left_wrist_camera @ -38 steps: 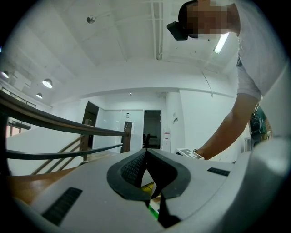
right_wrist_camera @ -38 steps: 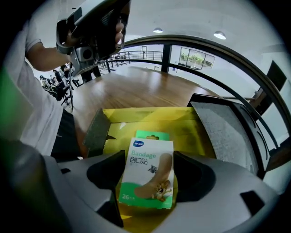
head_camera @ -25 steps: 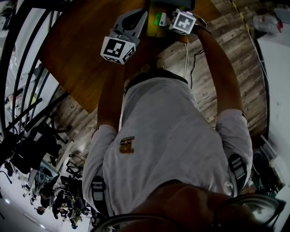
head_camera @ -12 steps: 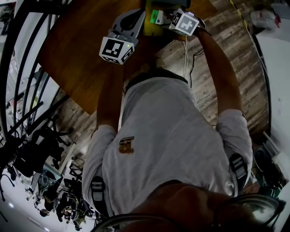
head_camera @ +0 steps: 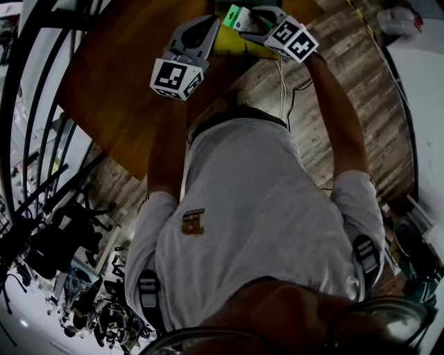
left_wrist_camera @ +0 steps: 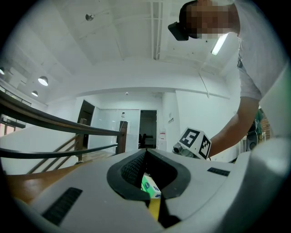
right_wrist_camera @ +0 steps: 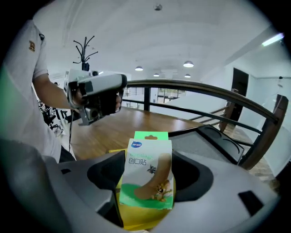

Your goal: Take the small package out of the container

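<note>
A small green and white package (right_wrist_camera: 148, 175) with a cartoon print stands upright between the jaws of my right gripper (right_wrist_camera: 146, 182), which is shut on it. In the head view that package (head_camera: 234, 14) is held just above the yellow container (head_camera: 239, 43) near the table's far edge. The container's yellow rim (right_wrist_camera: 138, 217) shows below the package. My left gripper (head_camera: 206, 28) sits left of the container, its jaws closed on a yellow edge (left_wrist_camera: 154, 207). Through the left gripper's jaws I see the green package (left_wrist_camera: 150, 185).
The brown wooden table (head_camera: 118, 76) carries the container. A dark stair railing (head_camera: 28, 104) runs along the left, and its rail (right_wrist_camera: 218, 93) curves behind the table. A white cable (head_camera: 286, 83) hangs over the plank floor on the right. A dark tray (right_wrist_camera: 218, 141) lies on the table.
My right gripper has turned and drawn the green package up and leftward from the yellow container. The left gripper has stayed almost still beside the container.
</note>
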### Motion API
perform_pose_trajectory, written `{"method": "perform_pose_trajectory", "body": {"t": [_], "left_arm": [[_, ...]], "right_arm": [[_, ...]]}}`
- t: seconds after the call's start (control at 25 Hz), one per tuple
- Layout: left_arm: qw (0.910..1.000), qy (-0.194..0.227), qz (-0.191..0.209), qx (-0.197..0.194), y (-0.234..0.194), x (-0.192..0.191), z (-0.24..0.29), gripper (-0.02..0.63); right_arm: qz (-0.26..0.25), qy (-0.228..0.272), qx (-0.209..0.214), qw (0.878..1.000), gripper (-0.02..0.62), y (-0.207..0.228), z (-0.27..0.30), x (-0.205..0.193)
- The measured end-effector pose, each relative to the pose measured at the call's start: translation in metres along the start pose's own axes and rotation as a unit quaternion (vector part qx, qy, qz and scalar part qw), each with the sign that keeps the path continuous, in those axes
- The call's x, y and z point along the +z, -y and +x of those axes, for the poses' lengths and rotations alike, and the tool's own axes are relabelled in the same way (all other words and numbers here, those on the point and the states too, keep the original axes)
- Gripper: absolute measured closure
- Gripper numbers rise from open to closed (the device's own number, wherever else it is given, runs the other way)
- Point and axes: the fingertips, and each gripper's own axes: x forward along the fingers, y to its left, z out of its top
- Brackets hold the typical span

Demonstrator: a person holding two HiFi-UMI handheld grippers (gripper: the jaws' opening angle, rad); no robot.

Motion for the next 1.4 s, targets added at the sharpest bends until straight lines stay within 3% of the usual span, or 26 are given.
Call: {"method": "perform_pose_trajectory", "body": {"t": [0.32, 0.76, 1.4], "left_arm": [[0.9999, 0.010, -0.001, -0.005, 0.007, 0.009, 0.003, 0.588], [0.9996, 0.028, 0.008, -0.003, 0.011, 0.035, -0.007, 0.588], [0.9987, 0.049, 0.015, -0.010, 0.019, 0.052, -0.014, 0.588]], "right_arm": [[0.043, 0.122, -0.057, 0.990, 0.295, 0.004, -0.046, 0.046], [0.089, 0.283, -0.099, 0.950, 0.295, -0.004, -0.100, 0.097], [0.088, 0.388, -0.104, 0.912, 0.295, -0.032, -0.133, 0.124]]}}
